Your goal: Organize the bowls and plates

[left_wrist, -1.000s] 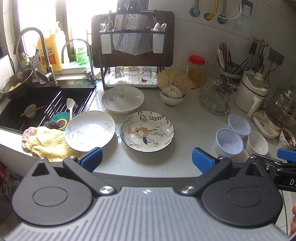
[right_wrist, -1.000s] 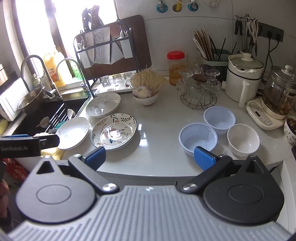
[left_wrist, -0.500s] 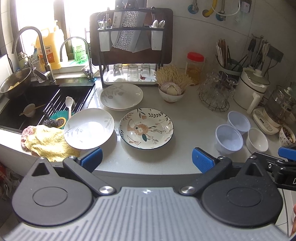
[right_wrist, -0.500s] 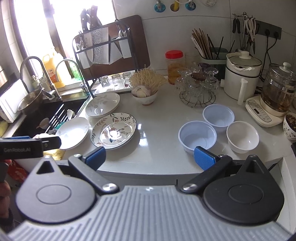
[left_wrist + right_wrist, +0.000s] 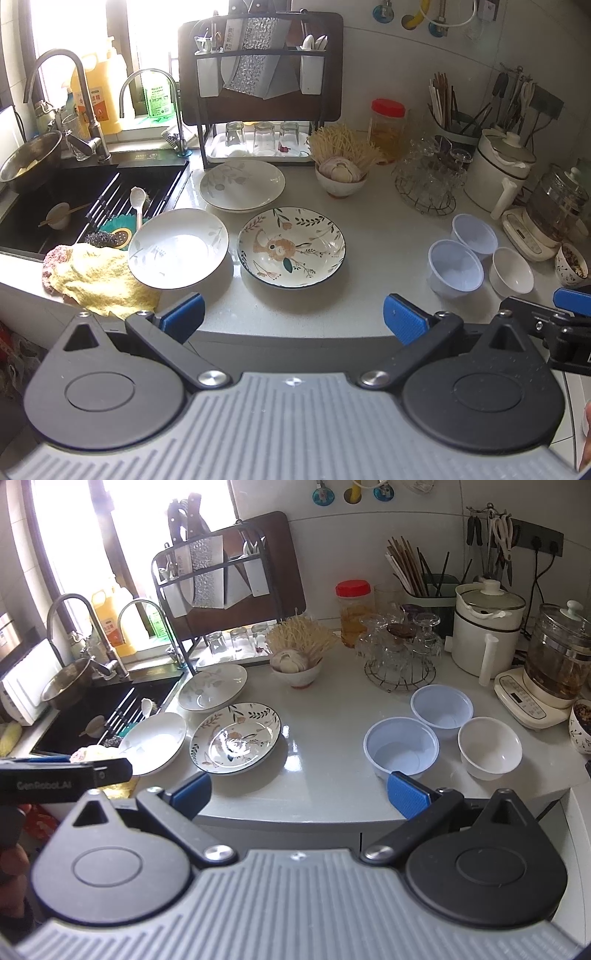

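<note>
Both grippers hang spread wide and empty before the counter edge, with 3 plates and 3 small bowls laid out on the worktop.

The left gripper (image 5: 293, 318) faces the patterned plate (image 5: 291, 246), with the plain white plate (image 5: 178, 248) just beside it, resting partly on a yellow cloth (image 5: 98, 278) by the sink (image 5: 48, 199); a leaf-print plate (image 5: 242, 185) lies behind them near the dish rack (image 5: 258, 110). The right gripper (image 5: 298, 794) points between the plates and the bowl group: 2 pale blue bowls, the nearer (image 5: 401, 746) just beside the farther (image 5: 441, 705), and a white bowl (image 5: 489, 747) to their right, all empty and upright.
</note>
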A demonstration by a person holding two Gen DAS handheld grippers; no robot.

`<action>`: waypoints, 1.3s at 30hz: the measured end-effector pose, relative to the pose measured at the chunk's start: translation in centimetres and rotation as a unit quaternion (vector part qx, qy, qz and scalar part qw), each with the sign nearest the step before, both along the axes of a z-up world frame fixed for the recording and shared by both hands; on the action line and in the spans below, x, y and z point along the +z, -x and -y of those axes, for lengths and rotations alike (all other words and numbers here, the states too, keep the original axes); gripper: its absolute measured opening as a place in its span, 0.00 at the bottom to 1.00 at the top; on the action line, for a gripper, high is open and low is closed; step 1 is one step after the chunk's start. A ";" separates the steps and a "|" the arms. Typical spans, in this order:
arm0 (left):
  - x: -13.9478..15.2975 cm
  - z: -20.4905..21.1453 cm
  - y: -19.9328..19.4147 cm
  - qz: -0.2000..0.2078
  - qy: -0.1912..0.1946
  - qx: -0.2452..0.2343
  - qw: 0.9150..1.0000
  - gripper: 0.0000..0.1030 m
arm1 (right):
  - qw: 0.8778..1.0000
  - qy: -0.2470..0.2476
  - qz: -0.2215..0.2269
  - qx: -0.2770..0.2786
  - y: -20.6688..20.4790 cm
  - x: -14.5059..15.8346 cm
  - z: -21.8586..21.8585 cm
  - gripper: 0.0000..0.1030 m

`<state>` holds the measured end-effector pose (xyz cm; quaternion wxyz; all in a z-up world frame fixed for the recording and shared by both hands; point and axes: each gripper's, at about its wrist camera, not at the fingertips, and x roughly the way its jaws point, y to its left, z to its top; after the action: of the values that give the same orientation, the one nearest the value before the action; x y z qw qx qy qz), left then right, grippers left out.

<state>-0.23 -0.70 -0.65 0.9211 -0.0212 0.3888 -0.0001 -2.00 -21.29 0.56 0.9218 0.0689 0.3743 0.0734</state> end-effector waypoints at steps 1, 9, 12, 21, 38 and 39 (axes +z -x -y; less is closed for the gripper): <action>0.0 0.0 0.1 0.000 -0.001 -0.001 1.000 1.00 | 1.000 -0.004 0.003 0.000 0.2 0.1 0.1 1.00; 0.0 0.2 1.2 -0.004 0.006 -0.005 1.000 1.00 | 1.000 -0.010 0.018 0.006 1.4 0.5 -0.1 1.00; -0.1 0.2 1.5 -0.005 0.006 -0.005 1.000 1.00 | 1.000 -0.014 0.018 0.006 1.7 0.5 0.1 1.00; -0.3 0.4 2.9 -0.011 0.015 -0.005 1.000 1.00 | 0.999 -0.019 0.034 0.008 2.9 0.8 0.4 1.00; -1.2 -0.1 3.9 -0.027 0.025 0.005 0.999 1.00 | 0.999 -0.035 0.023 0.025 3.5 0.0 0.2 1.00; -1.4 -0.3 3.6 -0.027 0.028 0.004 0.999 1.00 | 0.999 -0.034 0.025 0.023 3.3 -0.1 0.1 1.00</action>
<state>-3.85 -0.37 -2.00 0.9093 -0.0483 0.4134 -0.0069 -5.34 -21.36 0.47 0.9261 0.0902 0.3499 0.1087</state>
